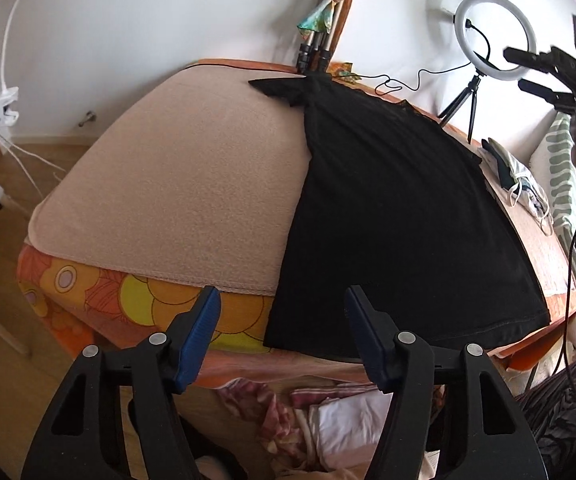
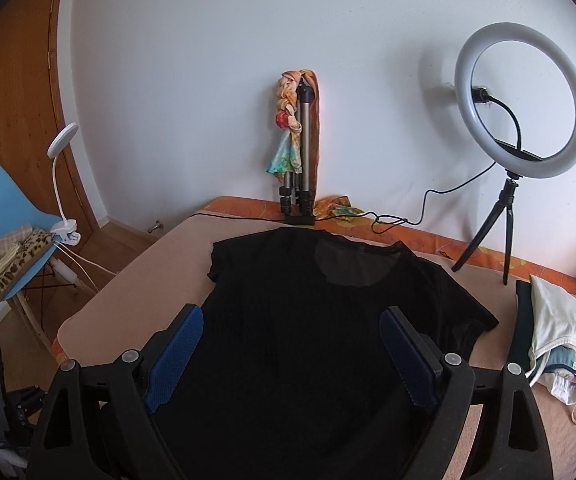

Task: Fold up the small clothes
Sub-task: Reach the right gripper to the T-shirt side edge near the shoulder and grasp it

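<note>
A black T-shirt [image 2: 328, 300] lies flat on the beige blanket [image 2: 135, 280] of a bed, neck toward the wall and both short sleeves spread out. In the left wrist view the same T-shirt [image 1: 388, 220] stretches away from me, and its near hem corner hangs over the bed's front edge. My left gripper [image 1: 283, 300] hovers over that corner, open, its blue pads [image 1: 203, 320] apart and touching no cloth. My right gripper [image 2: 292, 344] stands open above the shirt's lower body, holding nothing.
A ring light [image 2: 522, 100] on a small tripod stands at the back right, its cable running across the bed. A folded tripod with a doll [image 2: 300, 152] leans on the wall. A pile of clothes [image 2: 560, 332] lies at the right. A blue chair [image 2: 3, 208] stands at the left.
</note>
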Tool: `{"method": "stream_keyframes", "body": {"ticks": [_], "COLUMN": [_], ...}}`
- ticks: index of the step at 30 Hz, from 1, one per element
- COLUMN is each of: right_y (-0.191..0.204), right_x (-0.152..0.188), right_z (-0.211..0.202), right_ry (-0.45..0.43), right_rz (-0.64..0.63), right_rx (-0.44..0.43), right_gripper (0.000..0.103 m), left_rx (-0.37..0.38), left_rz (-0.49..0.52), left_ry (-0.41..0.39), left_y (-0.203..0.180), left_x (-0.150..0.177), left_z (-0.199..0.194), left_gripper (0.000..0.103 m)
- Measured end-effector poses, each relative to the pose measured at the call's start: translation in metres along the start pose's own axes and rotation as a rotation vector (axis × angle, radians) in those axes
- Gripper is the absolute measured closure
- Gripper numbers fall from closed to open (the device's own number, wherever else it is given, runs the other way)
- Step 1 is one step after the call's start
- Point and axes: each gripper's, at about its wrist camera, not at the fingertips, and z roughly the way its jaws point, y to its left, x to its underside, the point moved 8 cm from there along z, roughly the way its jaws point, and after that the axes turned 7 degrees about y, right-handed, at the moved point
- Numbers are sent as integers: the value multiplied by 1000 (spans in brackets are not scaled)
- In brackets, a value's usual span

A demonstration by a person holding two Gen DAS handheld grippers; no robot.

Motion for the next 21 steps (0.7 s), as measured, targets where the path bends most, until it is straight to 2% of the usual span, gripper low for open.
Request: {"method": "stream_keyframes", "body": {"ticks": [4, 9, 11, 14, 21], "right_y": [22, 48, 58, 72, 100], "right_x": [-29, -53, -59, -68, -75], "right_z": [39, 91, 108, 137, 202], "right_ry": [65, 143, 161, 185, 267], "right_rz": [12, 35, 24, 10, -29], "right_rx": [-64, -115, -118, -121, -121], "right_gripper": [16, 20, 24, 24, 30], "left_rx": [33, 48, 42, 43, 71], "left_rz": [-13, -10, 0, -3, -14], "left_ry": [28, 52, 65, 82, 79], "left_y": [2, 2, 3, 5, 4], "left_x": [3, 5, 7, 12, 11], "left_z": [7, 15, 19, 24, 23], "left_gripper": [52, 57, 61, 64, 68]}}
